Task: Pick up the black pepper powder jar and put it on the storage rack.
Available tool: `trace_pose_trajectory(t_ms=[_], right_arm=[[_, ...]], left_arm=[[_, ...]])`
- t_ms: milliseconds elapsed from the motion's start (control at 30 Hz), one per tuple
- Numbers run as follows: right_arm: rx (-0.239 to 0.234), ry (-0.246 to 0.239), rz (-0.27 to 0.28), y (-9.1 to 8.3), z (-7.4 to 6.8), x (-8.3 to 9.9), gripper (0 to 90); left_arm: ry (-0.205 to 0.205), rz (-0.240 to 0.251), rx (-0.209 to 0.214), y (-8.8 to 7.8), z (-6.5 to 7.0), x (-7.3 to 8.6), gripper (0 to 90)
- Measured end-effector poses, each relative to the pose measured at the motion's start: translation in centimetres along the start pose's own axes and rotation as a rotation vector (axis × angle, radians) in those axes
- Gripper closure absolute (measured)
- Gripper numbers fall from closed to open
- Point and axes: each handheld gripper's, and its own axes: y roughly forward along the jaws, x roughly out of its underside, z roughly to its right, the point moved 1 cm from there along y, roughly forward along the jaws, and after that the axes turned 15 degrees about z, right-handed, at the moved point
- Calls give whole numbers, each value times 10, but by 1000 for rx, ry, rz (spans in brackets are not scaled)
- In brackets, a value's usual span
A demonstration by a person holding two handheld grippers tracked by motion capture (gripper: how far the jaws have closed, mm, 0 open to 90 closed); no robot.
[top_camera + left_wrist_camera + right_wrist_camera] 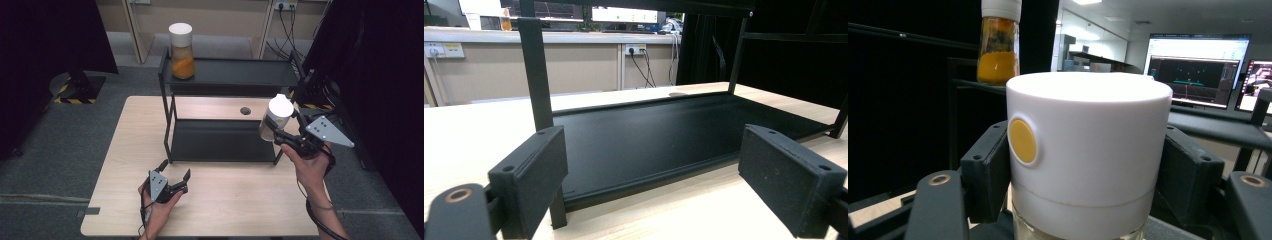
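A black two-tier rack (230, 75) stands on the wooden table. A white-lidded jar of orange powder (181, 51) rests at the left end of its top shelf; the same jar (998, 45) rises in the background of the right gripper view. A second white-lidded jar (276, 116) hangs in the air by the rack's right end, tilted, with my right gripper (280, 131) shut on it. Its white lid (1088, 140) carries a round yellow mark, and black pads (985, 170) press on both sides. My left gripper (175, 176) stands open near the table's front, facing the lower shelf (664, 135); nothing lies between its jaws (669, 185).
A round cable hole (245, 110) marks the table behind the rack. Dark curtains flank both sides. Cables and wall sockets (286, 20) run along the back. Monitors (1193, 70) glow beyond the right gripper.
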Motion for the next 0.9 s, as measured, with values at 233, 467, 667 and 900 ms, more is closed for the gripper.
trace_pose_trajectory(t_ms=[233,467,667,900], right_arm=[[7,7,14,9,3,-6,309],[14,-12,29,19,4,-15,309],[22,-4,45,27,7,-20,309],[27,-7,49,34,9,-26,309]], left_arm=[[-1,0,1,0,0,0,119],[-2,2,0,0,0,0,119],[-3,3,1,0,0,0,119],[-3,3,1,0,0,0,119]])
